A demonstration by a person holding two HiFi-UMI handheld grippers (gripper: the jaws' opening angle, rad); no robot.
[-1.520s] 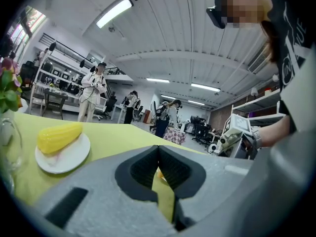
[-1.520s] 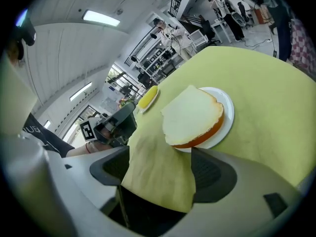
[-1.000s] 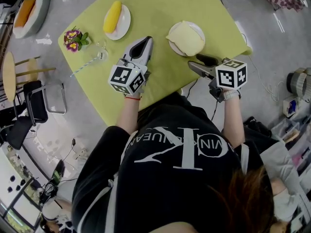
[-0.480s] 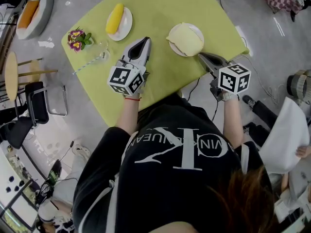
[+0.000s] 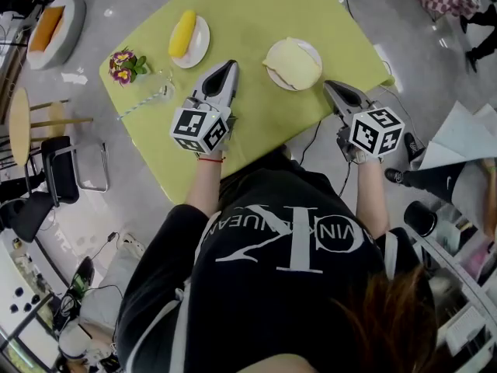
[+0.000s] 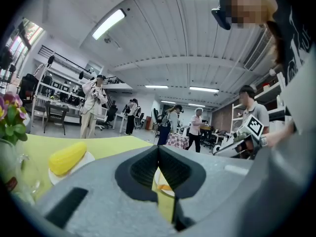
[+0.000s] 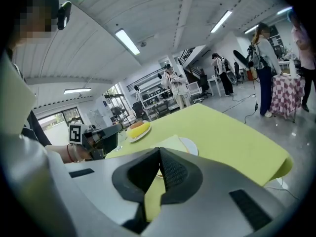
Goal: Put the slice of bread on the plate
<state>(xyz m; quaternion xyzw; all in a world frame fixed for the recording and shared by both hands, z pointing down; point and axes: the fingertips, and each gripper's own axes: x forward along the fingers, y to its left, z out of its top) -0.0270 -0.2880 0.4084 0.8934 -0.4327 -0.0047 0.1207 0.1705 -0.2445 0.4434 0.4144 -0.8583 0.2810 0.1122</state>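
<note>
I see bare table [image 5: 264, 6] along the whole far side and down the middle, a clear lane between the corn plate [image 5: 200, 42] and the bread plate [image 5: 311, 50]. The left corner is crowded: flowers [image 5: 120, 63], glass [image 5: 161, 84] and straw [image 5: 136, 106] close together. My left gripper [image 5: 230, 64] blocks the near edge between the plates; my right gripper [image 5: 328, 85] crosses that edge by the right corner, just beside the bread plate
</note>
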